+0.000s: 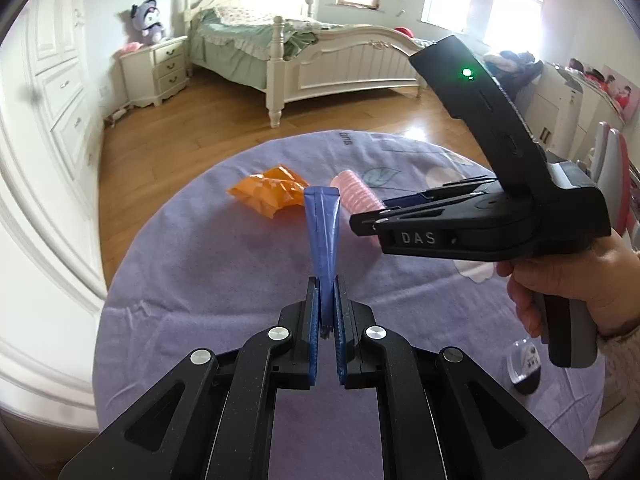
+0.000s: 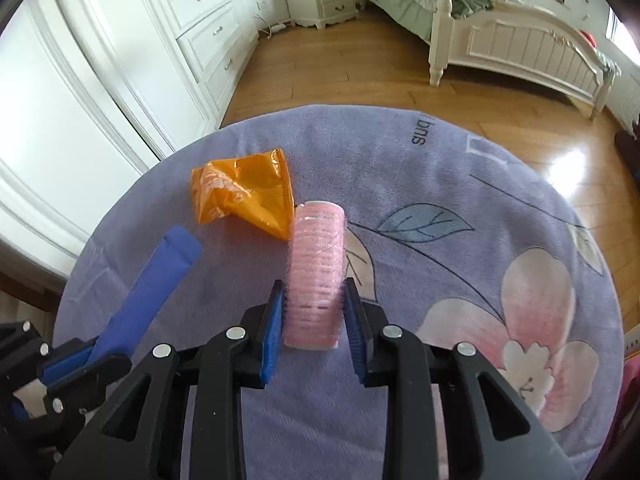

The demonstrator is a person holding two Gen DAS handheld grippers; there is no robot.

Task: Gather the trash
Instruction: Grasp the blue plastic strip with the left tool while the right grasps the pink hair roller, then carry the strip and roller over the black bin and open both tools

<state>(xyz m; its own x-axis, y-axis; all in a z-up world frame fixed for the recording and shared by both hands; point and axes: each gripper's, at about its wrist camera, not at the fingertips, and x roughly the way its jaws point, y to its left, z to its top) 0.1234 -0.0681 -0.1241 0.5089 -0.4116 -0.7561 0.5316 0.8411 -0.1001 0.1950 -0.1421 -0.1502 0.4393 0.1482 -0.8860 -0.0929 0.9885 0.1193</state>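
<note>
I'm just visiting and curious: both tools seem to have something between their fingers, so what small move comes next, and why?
Probably lift the right tool, since its fingers sit on both sides of the pink hair roller. The left tool already pinches the blue packet, and only the orange wrapper lies loose on the purple cloth.

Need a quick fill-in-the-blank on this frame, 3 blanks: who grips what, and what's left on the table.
1. The left gripper is shut on a folded ____ plastic bag.
2. The right gripper's fingers sit either side of a pink ____.
3. The crumpled wrapper lying free on the purple tablecloth is ____.

Missing words: blue; hair roller; orange
</note>
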